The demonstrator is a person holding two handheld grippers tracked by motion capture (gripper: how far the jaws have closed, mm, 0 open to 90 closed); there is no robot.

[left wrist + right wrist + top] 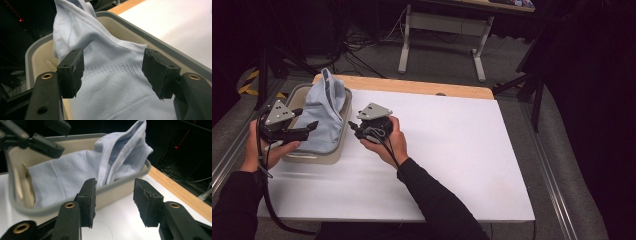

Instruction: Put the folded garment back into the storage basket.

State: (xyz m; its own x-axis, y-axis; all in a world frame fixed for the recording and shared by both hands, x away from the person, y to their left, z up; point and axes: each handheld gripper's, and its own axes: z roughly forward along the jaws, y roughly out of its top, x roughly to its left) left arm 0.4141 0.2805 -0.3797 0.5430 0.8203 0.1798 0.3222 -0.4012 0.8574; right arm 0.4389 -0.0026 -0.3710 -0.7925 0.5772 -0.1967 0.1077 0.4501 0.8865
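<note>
Pale blue ribbed knit fabric makes up the garment (323,117), a soft item with stitched seams and a finer ribbed band across its middle. It lies in a beige plastic tub (343,131), rectangular with rounded corners and a grey rolled rim. The garment's lower portion spreads flat along the tub floor; its upper portion stands bunched in upright folds at the far end, rising above the rim. The tub sits at the left edge of a smooth white tabletop (452,150), which has a bare wooden strip along its far edge.

The left gripper (113,68) is over the tub from the left side. Its jaws stand partly open, with the flat black pads either side of the ribbed band. The left pad (72,71) overlaps the garment's edge in the left gripper view; whether it touches the fabric cannot be told. The right pad (160,71) sits at the garment's other edge, near the tub wall. No pinched fold shows between the pads.

The right gripper (113,203) is just outside the tub's near wall, above the tabletop. Its jaws stand partly open and hold nothing; the gap between the pads shows the tub wall and white surface. Both grippers are hard black plastic with brass-coloured fasteners.
</note>
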